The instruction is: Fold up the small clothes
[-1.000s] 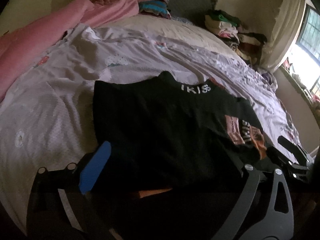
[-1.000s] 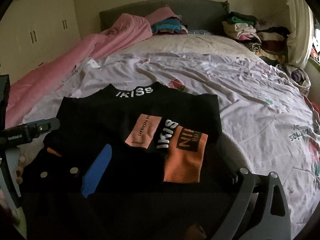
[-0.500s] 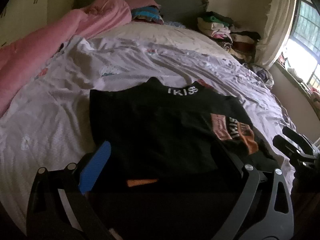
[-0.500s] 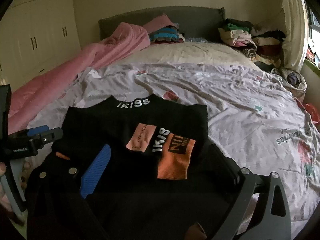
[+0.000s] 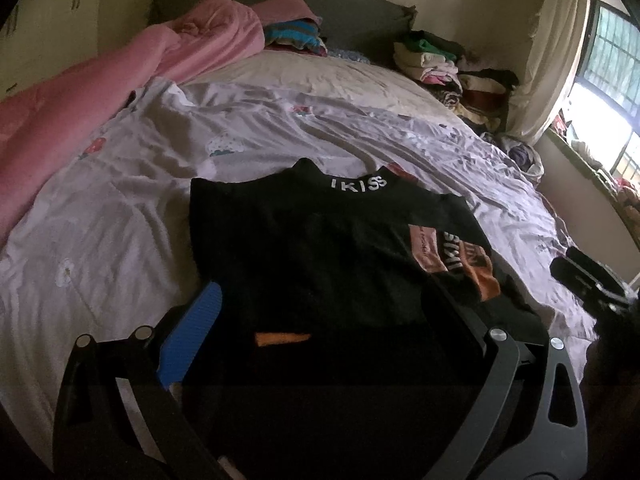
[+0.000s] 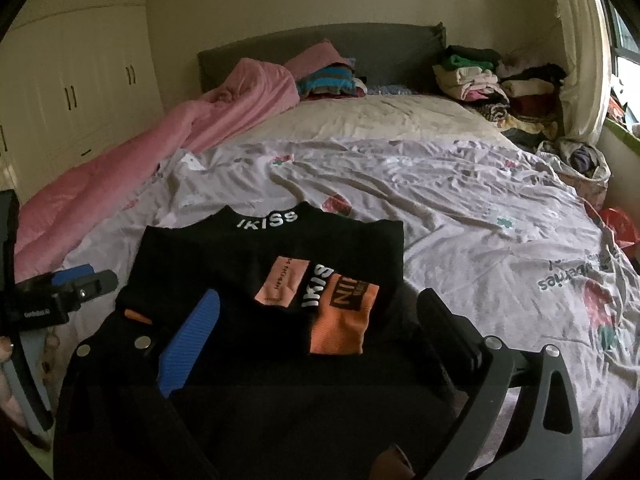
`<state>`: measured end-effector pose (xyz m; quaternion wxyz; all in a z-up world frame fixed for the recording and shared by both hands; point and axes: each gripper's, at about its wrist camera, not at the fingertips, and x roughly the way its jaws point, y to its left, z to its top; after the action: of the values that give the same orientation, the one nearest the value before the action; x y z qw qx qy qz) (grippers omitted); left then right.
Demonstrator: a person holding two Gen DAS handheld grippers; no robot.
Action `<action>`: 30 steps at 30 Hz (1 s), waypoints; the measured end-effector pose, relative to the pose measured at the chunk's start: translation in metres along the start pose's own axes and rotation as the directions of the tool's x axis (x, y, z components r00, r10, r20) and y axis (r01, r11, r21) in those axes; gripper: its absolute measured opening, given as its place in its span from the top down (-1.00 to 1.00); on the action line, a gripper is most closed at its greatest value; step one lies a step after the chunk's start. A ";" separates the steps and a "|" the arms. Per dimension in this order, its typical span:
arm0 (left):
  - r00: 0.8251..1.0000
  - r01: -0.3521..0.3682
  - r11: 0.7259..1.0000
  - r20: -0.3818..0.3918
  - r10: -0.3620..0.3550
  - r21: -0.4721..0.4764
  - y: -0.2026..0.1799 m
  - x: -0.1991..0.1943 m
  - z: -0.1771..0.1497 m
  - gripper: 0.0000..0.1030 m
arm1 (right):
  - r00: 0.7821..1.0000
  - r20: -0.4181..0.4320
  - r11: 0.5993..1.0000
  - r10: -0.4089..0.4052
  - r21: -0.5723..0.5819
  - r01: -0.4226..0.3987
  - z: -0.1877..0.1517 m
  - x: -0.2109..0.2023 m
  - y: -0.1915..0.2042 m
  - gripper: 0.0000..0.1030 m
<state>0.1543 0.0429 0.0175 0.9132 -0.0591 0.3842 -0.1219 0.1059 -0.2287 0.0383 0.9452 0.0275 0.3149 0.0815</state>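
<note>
Each gripper, left (image 5: 320,308) and right (image 6: 320,316), has black framed jaws with silver screws and one ribbed blue pad.

Black IKISS top (image 6: 280,264) flat on bed, orange patches.

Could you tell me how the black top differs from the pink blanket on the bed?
The black top lies spread flat near the grippers; the pink blanket is bunched along the bed's far side. The top carries white lettering and orange patches; the blanket is plain. Both rest on the bed.
</note>
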 end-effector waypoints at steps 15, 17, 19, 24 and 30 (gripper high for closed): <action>0.999 -0.038 0.999 0.026 0.037 0.016 -0.006 -0.038 -0.014 -0.81 | 0.998 0.058 1.000 0.024 -0.004 -0.024 0.005 -0.036 -0.002 -0.91; 0.999 -0.042 0.999 0.029 0.041 0.019 -0.005 -0.040 -0.015 -0.81 | 0.998 0.061 1.000 0.027 -0.008 -0.026 0.005 -0.040 -0.002 -0.91; 0.998 -0.046 0.999 0.036 0.046 0.023 -0.007 -0.045 -0.016 -0.81 | 0.997 0.064 0.999 0.031 -0.011 -0.031 0.004 -0.044 -0.002 -0.91; 0.998 -0.055 0.998 0.044 0.053 0.027 -0.010 -0.053 -0.018 -0.81 | 0.997 0.064 0.999 0.040 -0.020 -0.039 0.003 -0.050 -0.001 -0.91; 0.998 -0.058 0.998 0.040 0.056 0.027 -0.011 -0.057 -0.022 -0.81 | 0.997 0.068 0.999 0.043 -0.029 -0.041 0.001 -0.058 -0.002 -0.91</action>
<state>0.0982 0.0469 0.0431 0.9244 -0.0375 0.3661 -0.1001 0.0613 -0.2404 0.0734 0.9538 0.0238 0.2806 0.1048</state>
